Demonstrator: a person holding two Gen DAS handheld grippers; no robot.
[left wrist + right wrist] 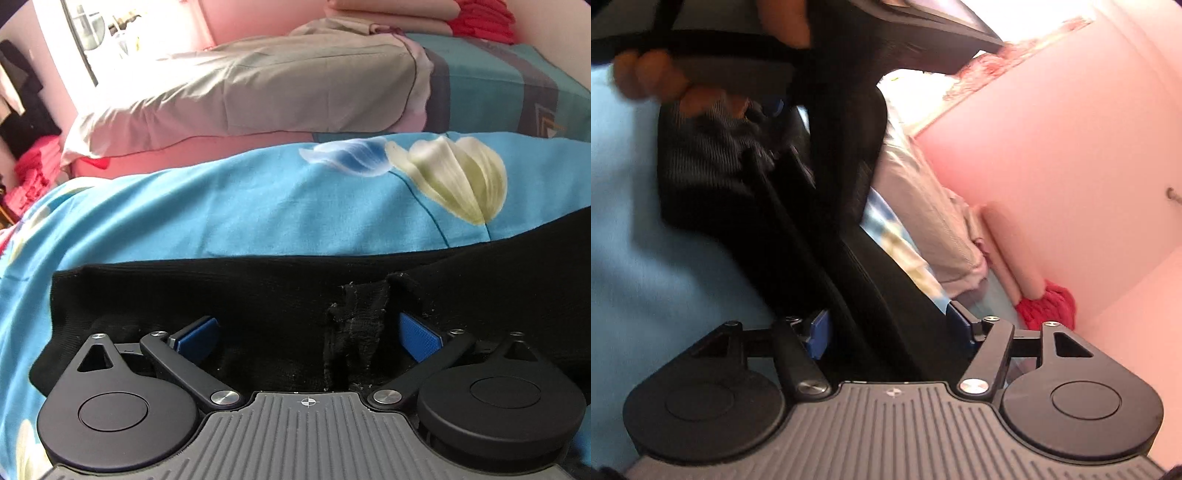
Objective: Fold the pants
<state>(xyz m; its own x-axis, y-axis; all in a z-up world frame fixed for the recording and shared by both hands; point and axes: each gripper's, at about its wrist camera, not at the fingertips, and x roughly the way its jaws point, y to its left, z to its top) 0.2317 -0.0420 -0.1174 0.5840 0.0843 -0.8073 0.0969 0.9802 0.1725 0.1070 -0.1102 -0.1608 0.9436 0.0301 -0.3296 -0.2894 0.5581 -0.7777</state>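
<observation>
Black ribbed pants point(184, 295) lie flat across a blue flowered bedsheet point(258, 206). My left gripper point(308, 334) hovers low over them, its blue pads point(197, 334) wide apart. A rumpled seam of the cloth point(354, 332) stands between the pads, and neither pad touches it. The right wrist view is rolled and blurred. There the pants point(857, 240) run as a dark band between the spread fingers of my right gripper point(890, 326), and the pads do not pinch the cloth. A person's hand point(646, 74) holds the other gripper at the top left of that view.
A grey-beige pillow point(277, 96) lies behind the pants, toward the pink wall point(1052, 147). Folded pink and red cloth point(443, 18) is stacked at the far right. Red garments point(33, 173) and dark clothes point(22, 110) sit off the bed's left edge.
</observation>
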